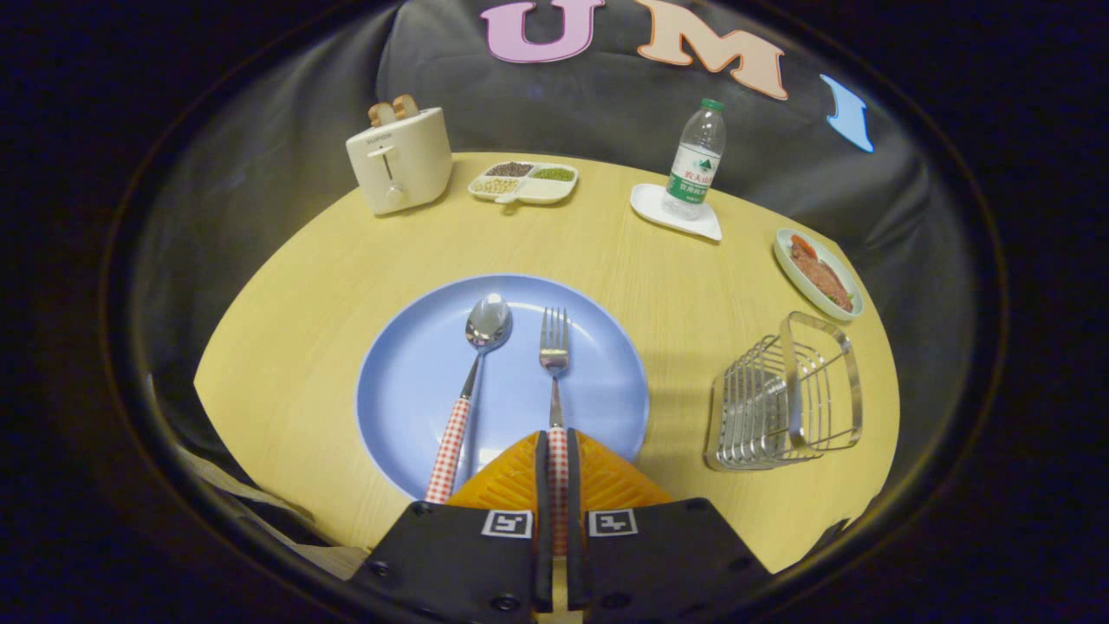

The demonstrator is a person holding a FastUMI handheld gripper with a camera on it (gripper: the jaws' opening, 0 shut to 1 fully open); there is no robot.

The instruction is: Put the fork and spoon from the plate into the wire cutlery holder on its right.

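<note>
Blue is what fills my view ahead: the round plate (416,381) sits on the pale wooden table (329,286), with the spoon (475,373) and the fork (554,364) lying side by side on it, bowl and tines pointing away from me. Both have red-and-white checked handles. The spoon lies a little slanted, its handle end reaching the plate's near rim just left of my fingers (511,477).

My gripper (557,459) is clenched on the fork: the 2 fingers stand close together with the checked handle running straight down the narrow slot between them, and both press on it. The fork's metal neck and tines stick out beyond the fingertips, over the plate. I cannot tell whether the fork is lifted or resting on the plate.

To the right of the plate, well apart from it, stands the wire cutlery holder (784,399) on the table, its looped handle upright.

Further back I see a cream toaster (400,160) with 2 slices of bread in it, and just beside it a white divided dish (523,182) with grains in 3 compartments. A clear water bottle (696,160) with a green cap stands upright on a white coaster (671,212). Near the far right edge, beyond the holder, is a small oval dish of food (819,273).
</note>
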